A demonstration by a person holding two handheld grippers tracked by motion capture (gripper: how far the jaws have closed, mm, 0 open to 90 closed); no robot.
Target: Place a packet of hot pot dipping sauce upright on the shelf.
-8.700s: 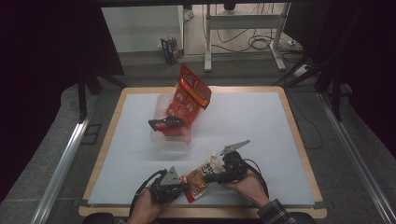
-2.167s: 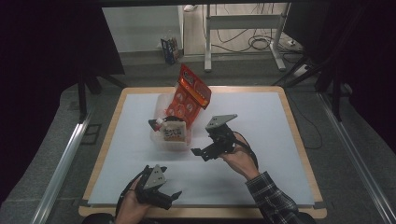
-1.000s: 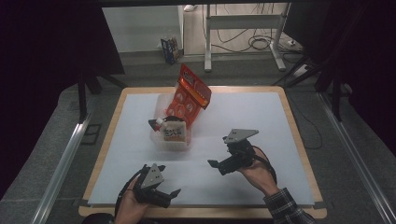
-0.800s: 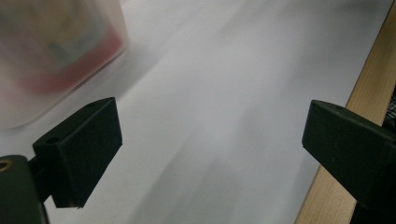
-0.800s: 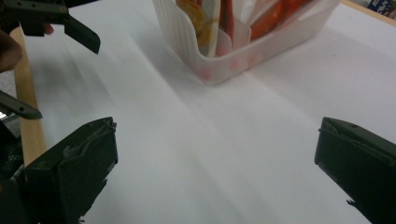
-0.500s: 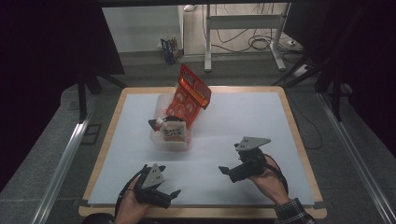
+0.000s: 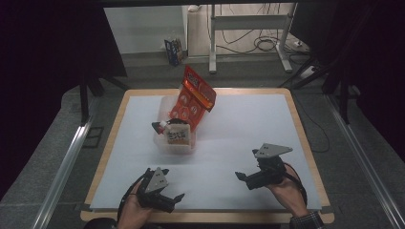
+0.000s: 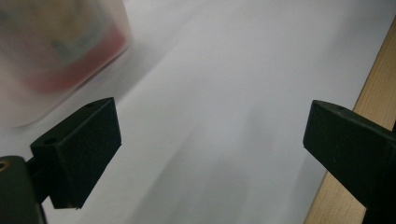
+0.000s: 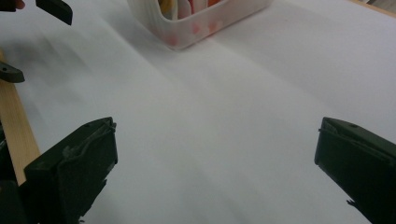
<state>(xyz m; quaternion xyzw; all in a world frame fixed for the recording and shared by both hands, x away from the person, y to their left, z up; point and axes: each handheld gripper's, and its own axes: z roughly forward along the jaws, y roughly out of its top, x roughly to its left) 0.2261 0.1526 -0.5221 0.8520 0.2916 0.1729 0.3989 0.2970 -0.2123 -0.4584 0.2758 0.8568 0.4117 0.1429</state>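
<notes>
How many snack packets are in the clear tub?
3 show: a tall red packet leaning out the back, a small beige packet in front, a dark one at its left. More may hide in the tub.

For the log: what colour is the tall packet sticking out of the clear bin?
Red-orange with pale round marks, clearest in the high view: tall packet, clear bin.

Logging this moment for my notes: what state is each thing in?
Left gripper: open, empty, near the table's front edge.
Right gripper: open, empty, above the white sheet.
Clear tub: upright, lidless, filled with snack packs.
Red packet: leaning, sticking out of the tub.
</notes>
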